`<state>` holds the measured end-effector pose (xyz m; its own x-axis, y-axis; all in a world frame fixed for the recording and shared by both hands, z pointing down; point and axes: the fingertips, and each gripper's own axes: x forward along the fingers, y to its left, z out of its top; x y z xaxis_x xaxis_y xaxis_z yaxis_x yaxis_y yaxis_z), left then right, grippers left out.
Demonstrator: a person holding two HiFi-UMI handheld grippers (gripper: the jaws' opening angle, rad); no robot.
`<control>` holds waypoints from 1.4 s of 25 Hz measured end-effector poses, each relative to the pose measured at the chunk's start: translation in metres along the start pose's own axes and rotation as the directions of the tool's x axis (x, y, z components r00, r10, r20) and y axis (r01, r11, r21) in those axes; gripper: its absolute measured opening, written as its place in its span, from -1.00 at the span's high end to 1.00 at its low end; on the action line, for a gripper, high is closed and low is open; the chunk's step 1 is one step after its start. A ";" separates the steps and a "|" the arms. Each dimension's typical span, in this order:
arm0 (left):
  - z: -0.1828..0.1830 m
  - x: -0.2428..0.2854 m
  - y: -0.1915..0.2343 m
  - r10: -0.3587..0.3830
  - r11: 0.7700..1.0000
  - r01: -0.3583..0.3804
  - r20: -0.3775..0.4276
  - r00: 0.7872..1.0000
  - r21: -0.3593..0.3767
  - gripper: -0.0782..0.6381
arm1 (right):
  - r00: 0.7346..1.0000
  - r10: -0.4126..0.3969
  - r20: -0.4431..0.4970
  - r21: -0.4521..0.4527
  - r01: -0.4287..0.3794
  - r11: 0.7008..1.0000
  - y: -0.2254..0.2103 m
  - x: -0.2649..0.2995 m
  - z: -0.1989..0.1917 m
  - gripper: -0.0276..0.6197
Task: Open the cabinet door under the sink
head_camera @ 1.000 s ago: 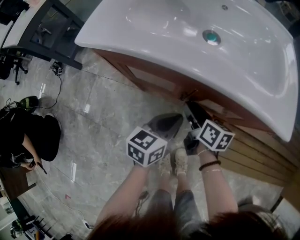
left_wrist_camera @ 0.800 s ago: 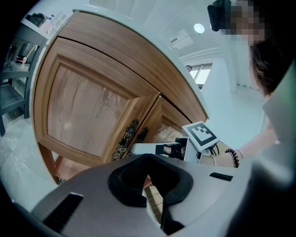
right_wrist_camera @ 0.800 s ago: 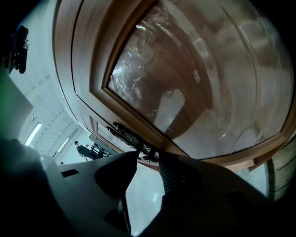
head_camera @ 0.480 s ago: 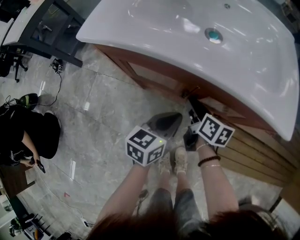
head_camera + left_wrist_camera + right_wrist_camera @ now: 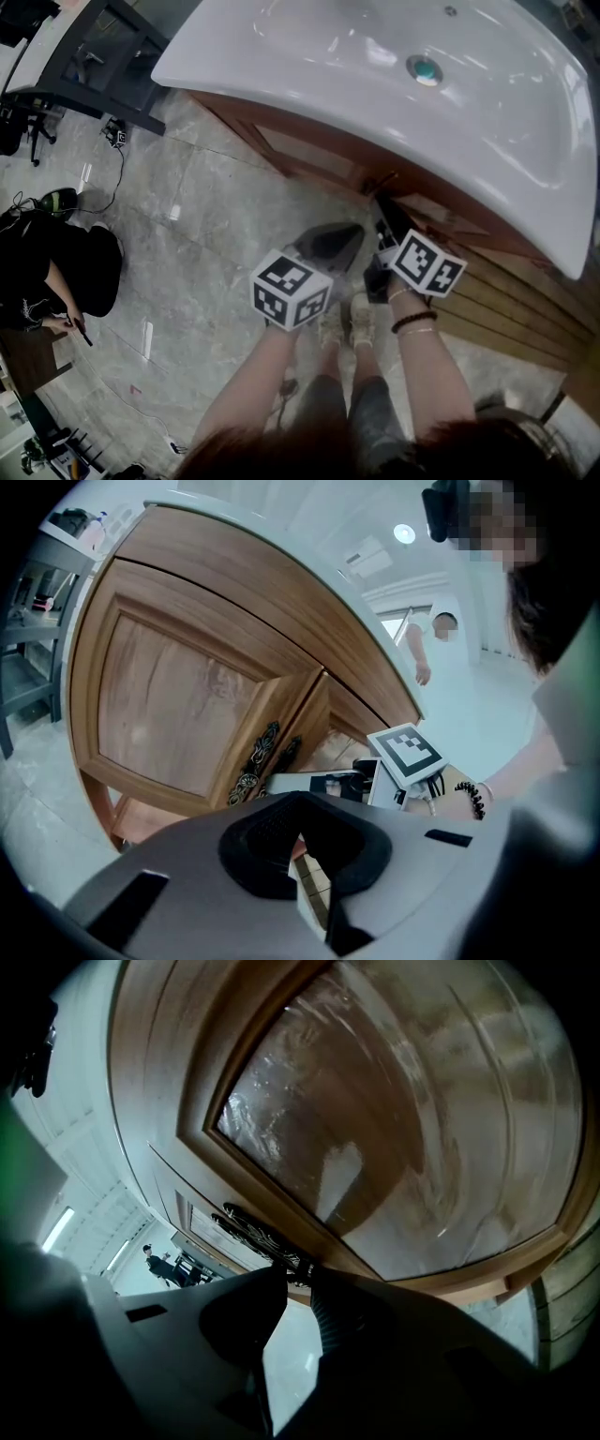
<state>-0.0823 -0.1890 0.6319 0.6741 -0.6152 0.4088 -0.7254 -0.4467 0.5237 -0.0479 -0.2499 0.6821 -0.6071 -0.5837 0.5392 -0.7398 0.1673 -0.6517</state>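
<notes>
The wooden cabinet door (image 5: pixel 403 1129) under the white sink (image 5: pixel 309 66) is closed, with a dark ornate handle (image 5: pixel 258 1232) along its edge. My right gripper (image 5: pixel 295 1279) is at that handle; its jaws have just been closing and now pinch the handle's lower end between the fingertips. In the head view the right gripper (image 5: pixel 382 211) reaches under the sink's rim. My left gripper (image 5: pixel 305 855) is shut and empty, hanging back from the doors (image 5: pixel 178 714) and the paired handles (image 5: pixel 255 761). In the head view the left gripper (image 5: pixel 349 232) sits just left of the right one.
A person in black (image 5: pixel 56 272) crouches on the grey stone floor at the left. A black metal frame (image 5: pixel 103 56) stands at the upper left. Wooden slats (image 5: pixel 525 319) run along the right. My shoes (image 5: pixel 349 323) are below the grippers.
In the head view hardly anything differs. Both grippers stay where they were by the cabinet.
</notes>
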 end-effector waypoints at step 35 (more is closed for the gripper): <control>0.033 0.023 -0.020 -0.141 0.963 0.148 -0.046 0.989 0.224 0.25 | 0.990 0.109 -0.085 -0.067 -0.115 0.991 0.014 -0.030 -0.040 0.64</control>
<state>-0.0574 -0.2154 0.6066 0.7755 -0.5156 0.3643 -0.6301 -0.6672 0.3972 -0.0513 -0.1983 0.6783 -0.7062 -0.4928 0.5083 -0.6832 0.2862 -0.6718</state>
